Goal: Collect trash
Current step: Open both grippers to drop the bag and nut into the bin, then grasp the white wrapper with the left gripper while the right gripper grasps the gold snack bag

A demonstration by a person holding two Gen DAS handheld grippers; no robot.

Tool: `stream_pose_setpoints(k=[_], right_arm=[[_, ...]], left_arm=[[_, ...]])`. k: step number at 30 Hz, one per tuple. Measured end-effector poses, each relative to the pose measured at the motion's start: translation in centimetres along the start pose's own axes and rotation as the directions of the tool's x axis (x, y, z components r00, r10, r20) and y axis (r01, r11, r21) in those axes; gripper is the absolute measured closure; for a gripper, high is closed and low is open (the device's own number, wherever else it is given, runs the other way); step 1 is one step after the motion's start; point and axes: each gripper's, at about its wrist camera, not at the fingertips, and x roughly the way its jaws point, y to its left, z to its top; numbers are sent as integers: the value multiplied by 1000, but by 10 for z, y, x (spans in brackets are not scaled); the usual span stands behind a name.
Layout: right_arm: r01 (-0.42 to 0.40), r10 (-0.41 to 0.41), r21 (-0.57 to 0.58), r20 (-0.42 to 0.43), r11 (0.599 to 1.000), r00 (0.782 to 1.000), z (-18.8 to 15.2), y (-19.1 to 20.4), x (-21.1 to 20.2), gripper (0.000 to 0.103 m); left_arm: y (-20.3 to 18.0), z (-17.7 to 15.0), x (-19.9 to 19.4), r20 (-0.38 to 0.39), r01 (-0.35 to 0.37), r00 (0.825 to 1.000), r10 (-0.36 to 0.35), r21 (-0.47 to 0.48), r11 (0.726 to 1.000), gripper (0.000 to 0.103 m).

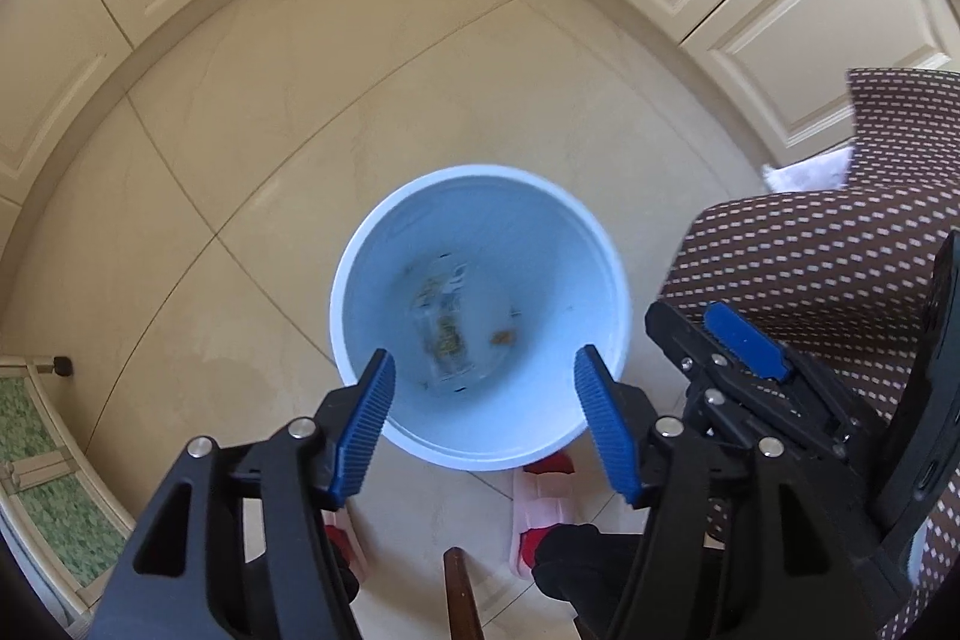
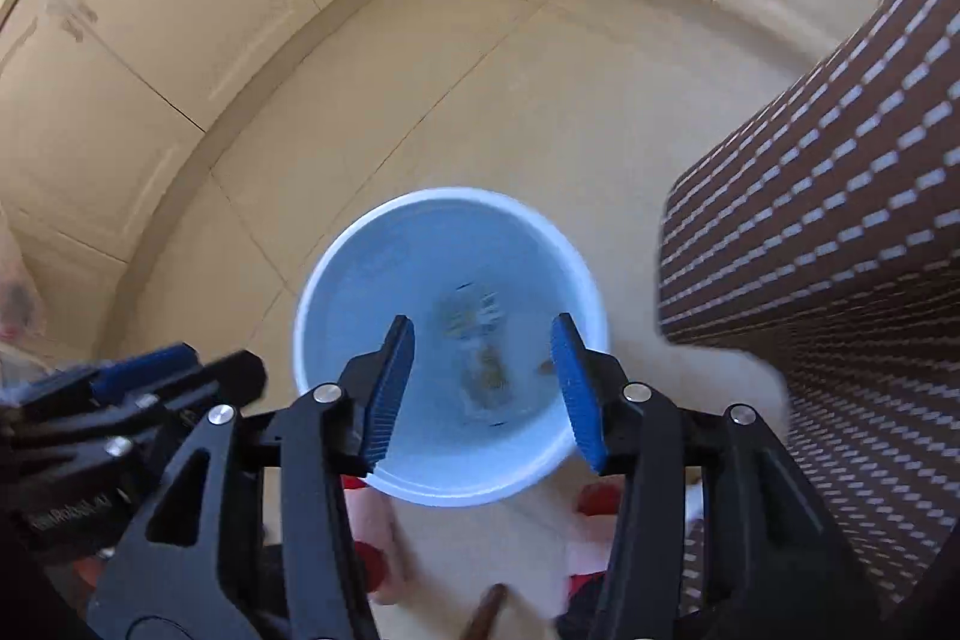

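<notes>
Both the left gripper [image 1: 483,409] and right gripper [image 2: 483,388] were held spread apart, empty, above the light-blue bin [image 1: 384,232] on the tiled floor [image 1: 252,196]; a crumpled wrapper [image 1: 444,322] was seen lying at its bottom.

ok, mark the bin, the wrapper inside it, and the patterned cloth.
Round light-blue plastic bin [image 1: 480,436]: left wrist view, near inner wall.
Crumpled clear printed wrapper [image 1: 445,322]: left wrist view, its middle, on bin floor.
Brown white-dashed cloth [image 2: 840,244]: right wrist view, hanging face.
</notes>
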Motion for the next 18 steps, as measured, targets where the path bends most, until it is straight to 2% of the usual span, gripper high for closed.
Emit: stream_pose_setpoints(k=[4,7,10,12,15,18], right_arm=[[68,-61,-79,93,995,994,-5,14,-48,55],[105,-86,-99,179,989,980,-12,21,-98,55],[138,-104,-105,277,985,955,-19,24,-155,55],[156,-112,-103,342,982,933,-22,23,-194,55],[184,-133,-70,455,980,881,-30,16,-263,52],[200,-155,-29,529,979,834,-41,-1,-316,52]], left_arm=[[-4,-14,-41,88,25,996,-26,14,1000,42],[-13,-24,-84,172,44,984,-49,35,998,42],[-29,-39,-134,276,60,958,-79,76,995,40],[-44,-49,-171,347,85,931,-117,106,991,39],[-70,-63,-215,423,103,891,-162,160,982,38],[-104,-77,-253,489,109,846,-212,230,967,33]])
